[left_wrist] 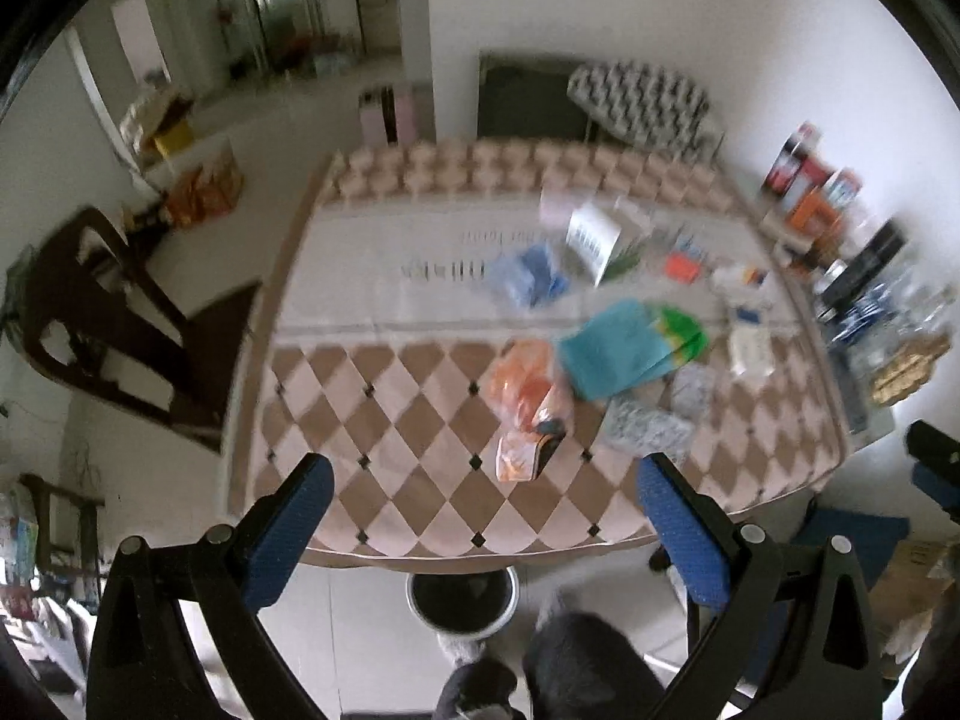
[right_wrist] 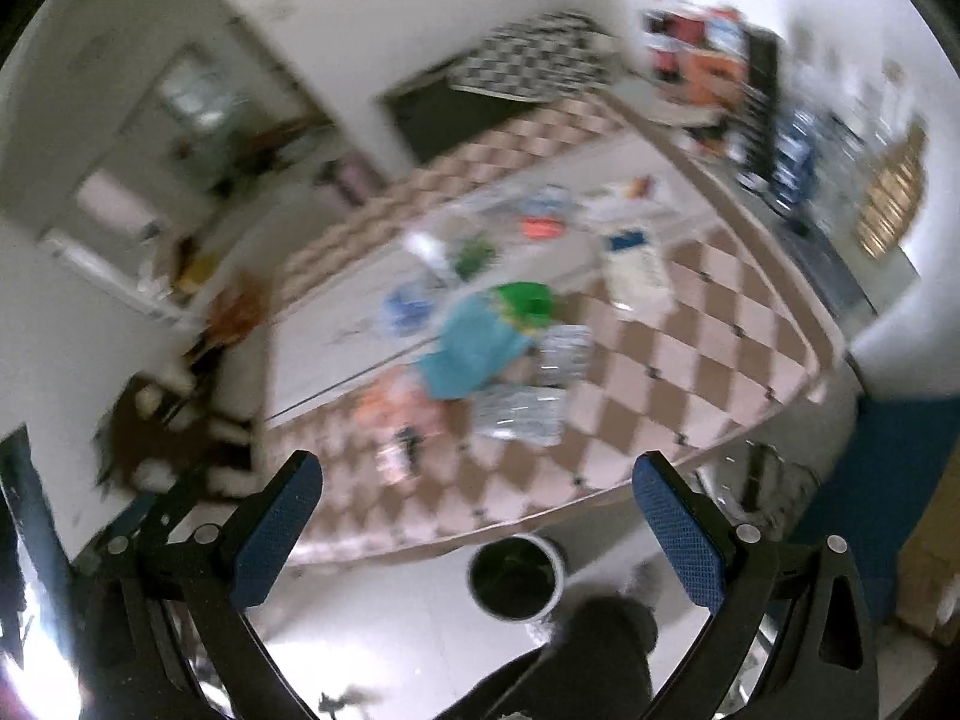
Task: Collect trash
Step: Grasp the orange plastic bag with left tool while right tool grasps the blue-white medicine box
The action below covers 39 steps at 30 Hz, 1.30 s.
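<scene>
Several wrappers lie on a table with a checkered cloth (left_wrist: 420,420): an orange wrapper (left_wrist: 528,402), a teal and green bag (left_wrist: 630,348), silver packets (left_wrist: 648,426), a blue wrapper (left_wrist: 528,276) and a white packet (left_wrist: 750,348). A round trash bin (left_wrist: 462,597) stands on the floor below the table's near edge; it also shows in the right wrist view (right_wrist: 517,576). My left gripper (left_wrist: 483,480) is open and empty, above the near edge. My right gripper (right_wrist: 477,477) is open and empty too. The teal bag (right_wrist: 474,342) and silver packets (right_wrist: 519,411) show blurred there.
A dark wooden chair (left_wrist: 102,318) stands left of the table. A side shelf (left_wrist: 852,252) with boxes and bottles is at the right. A patterned stool (left_wrist: 642,102) is behind the table. A person's dark leg (left_wrist: 588,660) is below. Both views are blurred.
</scene>
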Motion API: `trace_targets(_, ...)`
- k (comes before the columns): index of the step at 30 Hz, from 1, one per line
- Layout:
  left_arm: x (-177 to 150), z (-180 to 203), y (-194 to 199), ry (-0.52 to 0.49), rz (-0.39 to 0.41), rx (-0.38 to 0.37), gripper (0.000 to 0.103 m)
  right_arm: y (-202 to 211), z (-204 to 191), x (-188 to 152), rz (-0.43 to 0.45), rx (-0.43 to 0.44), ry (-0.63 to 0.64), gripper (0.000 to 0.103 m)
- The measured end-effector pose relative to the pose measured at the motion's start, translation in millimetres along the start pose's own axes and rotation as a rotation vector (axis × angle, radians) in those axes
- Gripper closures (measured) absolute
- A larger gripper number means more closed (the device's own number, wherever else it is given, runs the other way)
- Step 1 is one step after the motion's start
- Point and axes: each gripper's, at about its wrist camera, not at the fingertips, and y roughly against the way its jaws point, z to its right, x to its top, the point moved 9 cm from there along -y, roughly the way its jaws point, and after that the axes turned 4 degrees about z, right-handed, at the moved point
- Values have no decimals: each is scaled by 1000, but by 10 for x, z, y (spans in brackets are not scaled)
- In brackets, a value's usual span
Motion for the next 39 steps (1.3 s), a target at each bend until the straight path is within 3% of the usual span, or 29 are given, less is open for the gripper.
trace_targets(3,-1,40,-550,17,-108,4,0,-490,389,146,-26,-107,-65,0)
trace_targets(9,64,229,-1521,65,-276,19,2,-1514,969,553,-105,-212,-120,0)
trace_targets(15,68,383,-2136,76,-395,29,2,-2620,1454,1062,-228,-306,-86,0)
trace_targets(16,58,394,-2207,72,-405,36,6,-2792,1534,1138,-247,-326,-71,0)
trace_targets(18,22,380,-2333,73,-432,63,28,-3072,1649,1226,-285,-351,-49,0)
trace_targets(20,-3,365,-2403,95,-451,68,48,-3249,1712,1267,-310,-368,-32,0)
trace_targets(24,75,363,-2366,113,-427,79,66,-3550,1770,1281,-359,-377,0,3)
trace_targets(26,119,358,-2336,101,-409,99,72,-3623,1768,1281,-363,-392,27,12)
trace_targets(28,146,335,-2301,99,-399,113,74,-3635,1741,1301,-337,-409,55,19)
trace_targets(29,158,315,-2278,102,-393,119,75,-3629,1715,1300,-328,-406,64,29)
trace_targets(35,256,230,-1945,95,-332,143,76,-3533,1626,1219,-328,-390,72,28)
trace_targets(39,326,206,-1641,82,-258,166,76,-3318,1505,1193,-276,-388,95,28)
